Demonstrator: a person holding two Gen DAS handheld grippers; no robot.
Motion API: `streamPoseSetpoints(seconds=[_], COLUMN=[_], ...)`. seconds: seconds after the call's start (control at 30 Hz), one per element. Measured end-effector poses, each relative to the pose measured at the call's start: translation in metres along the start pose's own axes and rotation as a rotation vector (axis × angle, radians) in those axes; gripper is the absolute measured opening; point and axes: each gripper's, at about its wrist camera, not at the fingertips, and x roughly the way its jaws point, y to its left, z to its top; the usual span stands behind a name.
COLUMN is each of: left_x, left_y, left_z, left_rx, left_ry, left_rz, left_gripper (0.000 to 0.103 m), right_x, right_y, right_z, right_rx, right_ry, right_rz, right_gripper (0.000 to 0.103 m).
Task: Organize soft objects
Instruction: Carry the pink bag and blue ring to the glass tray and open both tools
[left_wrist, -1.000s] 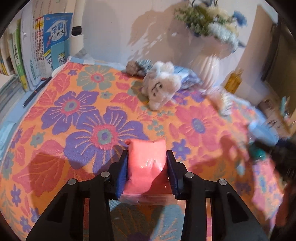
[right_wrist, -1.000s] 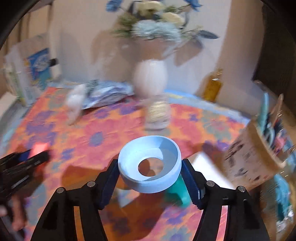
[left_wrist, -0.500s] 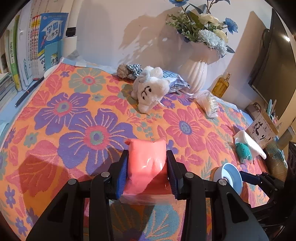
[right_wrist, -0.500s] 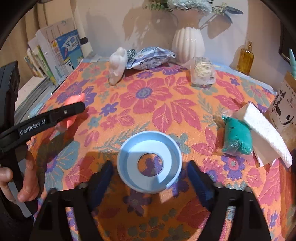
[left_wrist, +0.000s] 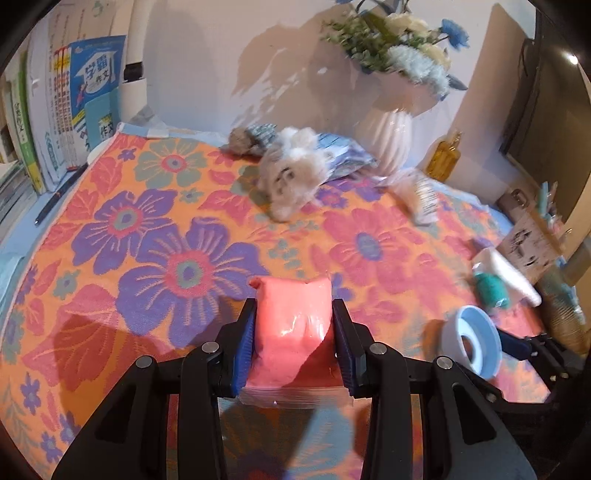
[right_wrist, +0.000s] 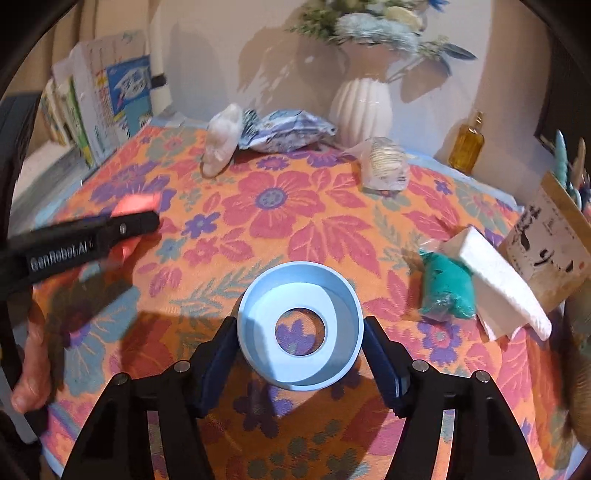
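Note:
My left gripper (left_wrist: 293, 321) is shut on a soft pink packet (left_wrist: 291, 325) wrapped in clear film, held above the flowered tablecloth (left_wrist: 166, 236). It also shows at the left in the right wrist view (right_wrist: 122, 218). My right gripper (right_wrist: 299, 332) is shut on a light blue ring-shaped cup (right_wrist: 299, 326), also seen in the left wrist view (left_wrist: 476, 345). A white plush toy (left_wrist: 291, 175) lies at the back, next to a blue-white packet (right_wrist: 288, 129). A teal soft toy (right_wrist: 447, 291) lies at the right beside a white sponge (right_wrist: 495, 277).
A white vase (right_wrist: 362, 105) with flowers stands at the back wall. A clear bag (right_wrist: 386, 164) lies in front of it, an amber bottle (right_wrist: 467, 144) to its right. Books (left_wrist: 66, 110) stand at the left, a pen (left_wrist: 59, 197) beside them. A paper box (right_wrist: 550, 236) stands at the right.
The right gripper's jaws closed in on the blue cup and lifted it slightly. The left gripper shifted a little, still holding the pink packet.

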Motion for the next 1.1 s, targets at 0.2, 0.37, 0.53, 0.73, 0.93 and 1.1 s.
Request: streamPoseSetpoints(seconds=[0.2,0.37,0.53,0.73,0.93,1.1], left_x=[-0.041,-0.048,-0.042,-0.046,-0.028,0.005], left_y=[-0.071,-0.139,-0.214,-0.305,-0.371,-0.401], left_z=[0.046,0.077,0.090,0.096,0.074,0.047], left_rx=[0.145,0.228,0.309,0.414,0.498,0.538], left_ry=[-0.123,-0.179,-0.188,-0.189,-0.121,-0.014], left_rz=[-0.073,-0.162,-0.281,-0.404,-0.491,-0.521], left_gripper=[0.036,0.036,0.036,0.036,0.036,0.036], right_x=[-0.045,-0.103,-0.141,-0.178,-0.185,-0.166], right_y=[-0.047,-0.098,-0.153,-0.237,-0.310,-0.345], right_z=[0.030,0.051,0.052,0.038,0.001,-0.025], right_rx=[0.125,0.232,0.337,0.502,0.697,0.812], right_ry=[-0.104,-0.242,-0.294,-0.302,-0.244,-0.169], right_rz=[-0.028,-0.112,-0.177,-0.316,-0.372,-0.348], right_gripper=[0.066,0.066,0.066,0.066,0.066,0.067])
